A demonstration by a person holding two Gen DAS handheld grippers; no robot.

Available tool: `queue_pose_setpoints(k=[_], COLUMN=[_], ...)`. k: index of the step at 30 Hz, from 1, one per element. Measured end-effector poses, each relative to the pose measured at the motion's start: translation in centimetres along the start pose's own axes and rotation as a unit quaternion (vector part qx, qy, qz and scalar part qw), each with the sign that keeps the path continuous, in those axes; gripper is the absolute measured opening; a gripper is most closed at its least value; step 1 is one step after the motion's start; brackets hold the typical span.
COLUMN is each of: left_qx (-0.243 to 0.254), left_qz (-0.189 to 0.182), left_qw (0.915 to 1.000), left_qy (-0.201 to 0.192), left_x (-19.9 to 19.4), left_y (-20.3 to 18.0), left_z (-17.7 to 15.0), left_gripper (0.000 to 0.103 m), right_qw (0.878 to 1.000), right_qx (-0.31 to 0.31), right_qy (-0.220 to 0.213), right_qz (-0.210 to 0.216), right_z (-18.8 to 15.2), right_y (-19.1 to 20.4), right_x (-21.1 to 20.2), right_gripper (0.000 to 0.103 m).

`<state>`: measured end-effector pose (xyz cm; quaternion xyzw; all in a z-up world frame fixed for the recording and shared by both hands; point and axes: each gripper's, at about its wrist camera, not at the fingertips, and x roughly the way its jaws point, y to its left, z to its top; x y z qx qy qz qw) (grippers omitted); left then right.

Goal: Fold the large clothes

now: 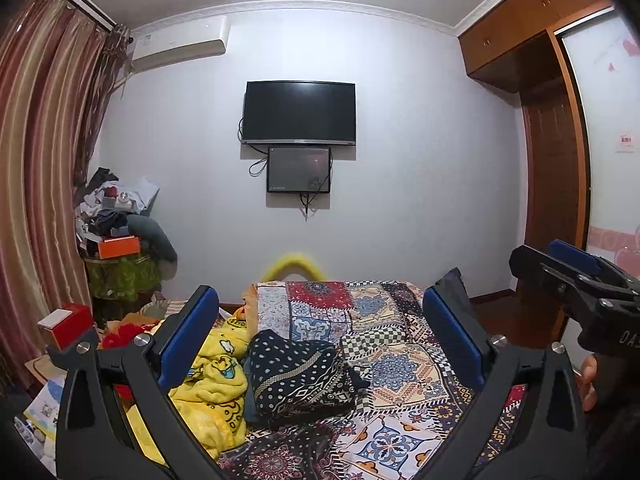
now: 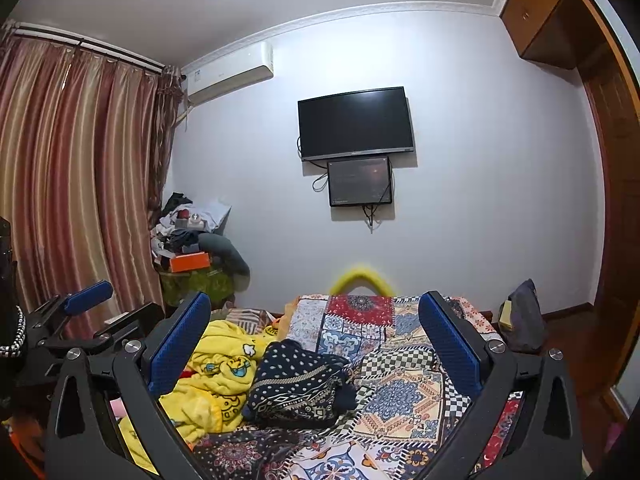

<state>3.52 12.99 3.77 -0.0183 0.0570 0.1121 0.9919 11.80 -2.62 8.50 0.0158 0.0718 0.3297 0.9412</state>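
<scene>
Done: navy dotted garment [image 1: 298, 376] seemingly folded on bed [image 1: 400, 364] | Left: yellow cartoon blanket [image 1: 212, 384] rumpled | left gripper [image 1: 320, 344], right gripper [image 2: 316, 344]: fingers spread, empty

Hanging dark on the far wall: a flat television [image 1: 299, 113], with a smaller screen [image 1: 299, 169] mounted just beneath it, cables dangling below. Sitting high in the left corner, a white air conditioner [image 1: 180, 43]. Draping down the left side, striped reddish curtains [image 1: 44, 152]. Piling up in the corner beside them: a heap of clutter with an orange box [image 1: 119, 247] resting on a green-covered stand [image 1: 122, 274]. Lining the right wall, a brown wooden wardrobe [image 1: 532, 28]. Spreading across the bed, a patchwork-patterned bedspread [image 1: 400, 340]. Peeking up behind the bed's far end, a yellow curved object [image 1: 295, 265]. Sitting at the left edge, a red and white box [image 1: 66, 322].
</scene>
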Motion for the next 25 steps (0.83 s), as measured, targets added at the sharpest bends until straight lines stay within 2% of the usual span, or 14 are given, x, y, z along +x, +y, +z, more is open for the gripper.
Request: queue_pose_setpoints(k=[5,25], left_qx=[-0.004,-0.008], left_qz=[-0.013,-0.022], left_qw=[0.9999,0.9997], left_qy=[0.008,0.010], left_x=[0.24,0.47], left_y=[0.13,0.23], left_z=[-0.04,-0.31], left_gripper=[0.103,0.103], right_qw=[1.000,1.000], right_qx=[0.003,-0.006], right_qy=[-0.005,-0.003], right_qz=[-0.005,-0.016], right_z=[-0.04,0.02], right_y=[-0.16,0.10], right_x=[-0.08,-0.01], right_gripper=[0.103,0.103])
